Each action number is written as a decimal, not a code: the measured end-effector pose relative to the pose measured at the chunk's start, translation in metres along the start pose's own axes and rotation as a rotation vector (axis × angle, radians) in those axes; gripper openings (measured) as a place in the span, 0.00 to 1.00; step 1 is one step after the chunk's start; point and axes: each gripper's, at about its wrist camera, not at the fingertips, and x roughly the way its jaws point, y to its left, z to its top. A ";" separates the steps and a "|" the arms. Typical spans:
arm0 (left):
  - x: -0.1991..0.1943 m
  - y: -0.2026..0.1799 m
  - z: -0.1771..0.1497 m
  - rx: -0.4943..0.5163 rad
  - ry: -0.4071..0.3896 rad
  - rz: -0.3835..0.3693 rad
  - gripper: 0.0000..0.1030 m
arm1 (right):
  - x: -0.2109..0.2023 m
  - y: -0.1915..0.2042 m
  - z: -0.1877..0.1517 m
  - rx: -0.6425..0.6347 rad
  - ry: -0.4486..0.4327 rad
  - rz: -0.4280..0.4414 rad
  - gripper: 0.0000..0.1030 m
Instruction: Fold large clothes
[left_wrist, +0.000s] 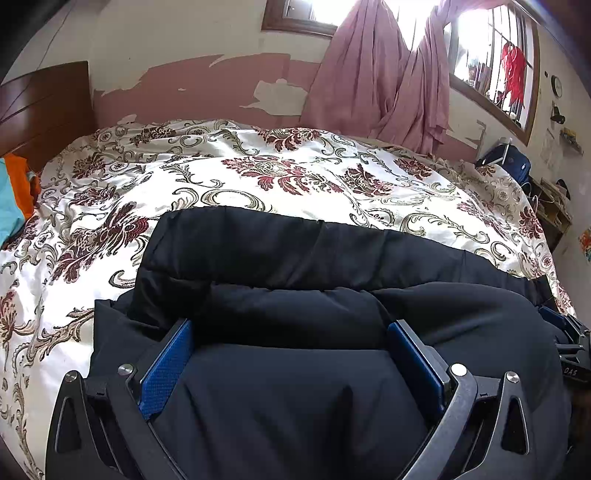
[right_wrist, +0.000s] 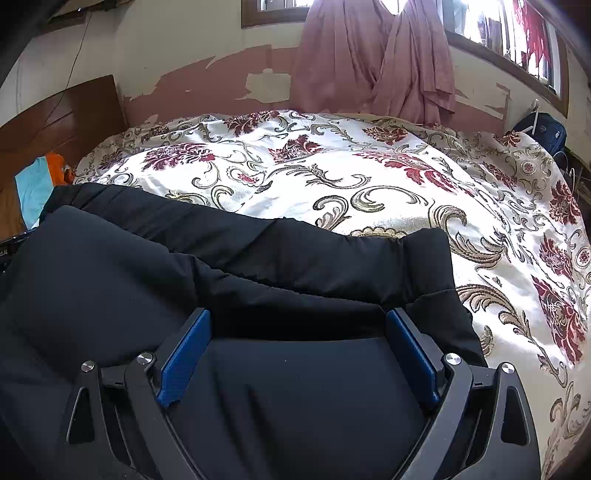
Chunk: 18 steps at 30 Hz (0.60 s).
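- Here, in the left wrist view, the left gripper (left_wrist: 290, 332) stands with its jaws spread wide, and its blue pads (left_wrist: 166, 369) sit apart on either side of a bulge of cloth without pinching it.
- The black padded jacket (left_wrist: 295, 258) lies on the near part of the bed, piled in thick folds, and its far edge runs across the floral bedspread (left_wrist: 258, 166).
- The dark cloth fills the space between the fingers and spreads below them.
- At the right edge of this view a part of the right gripper (left_wrist: 570, 343) shows, resting against the same garment.
- Behind the bed a pink curtain (left_wrist: 373, 74) hangs by a barred window (left_wrist: 495, 62), and the wall paint (left_wrist: 229, 85) is peeling.
- A brown headboard (left_wrist: 44, 107) stands at the left, with orange and blue cloth (left_wrist: 14, 192) beside it.
- In the right wrist view, the right gripper (right_wrist: 297, 325) is likewise wide open, its blue pads (right_wrist: 184, 358) flanking a smooth stretch of the jacket (right_wrist: 258, 258) with nothing clamped between them.
- The jacket covers the near left part of the bedspread (right_wrist: 369, 166), and one padded fold reaches to the right past the fingers.
- A dark blue bag (right_wrist: 543, 129) sits beyond the far right corner of the bed.
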 end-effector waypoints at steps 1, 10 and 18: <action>0.000 0.000 0.000 -0.001 -0.002 -0.001 1.00 | -0.002 -0.001 -0.001 0.004 -0.009 0.005 0.89; -0.051 0.017 -0.002 -0.069 -0.105 -0.137 1.00 | -0.051 0.002 -0.010 -0.013 -0.182 0.006 0.89; -0.085 0.059 -0.009 -0.073 -0.010 -0.129 1.00 | -0.102 -0.030 -0.018 0.050 -0.234 0.042 0.89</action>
